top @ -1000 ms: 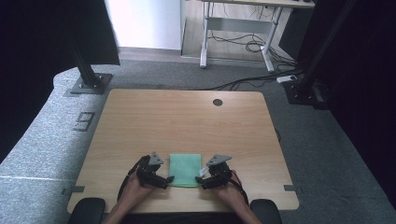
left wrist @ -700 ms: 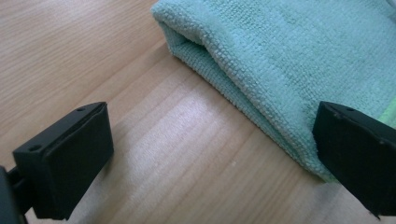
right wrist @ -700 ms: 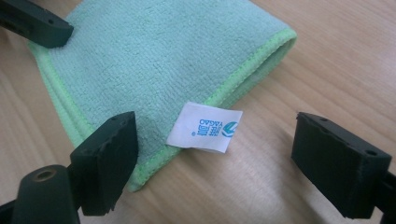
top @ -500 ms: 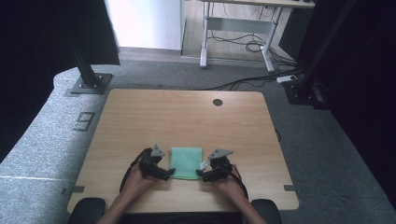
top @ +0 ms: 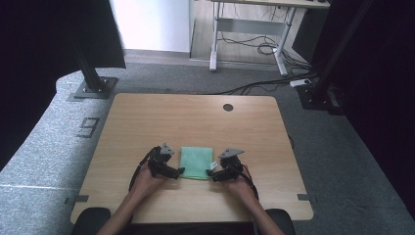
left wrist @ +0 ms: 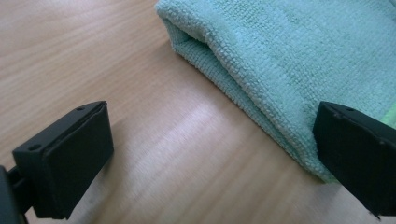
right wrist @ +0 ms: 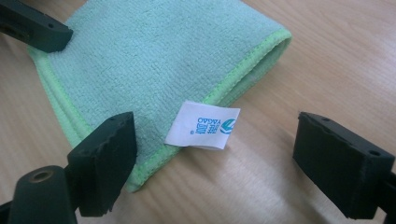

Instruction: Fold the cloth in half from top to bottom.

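both open tools [top: 177, 170] [top: 214, 171] now farther forward, flanking folded green terry cloth [top: 196, 162]

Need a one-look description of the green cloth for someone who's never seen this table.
Start at the wooden table, then go to its near edge, where the person's two hands meet. Between the left tongs and the right tongs lies a folded mint-green terry cloth, flat on the wood. It is the one soft, coloured thing there, with a brighter green hem and a small white label at its right edge.
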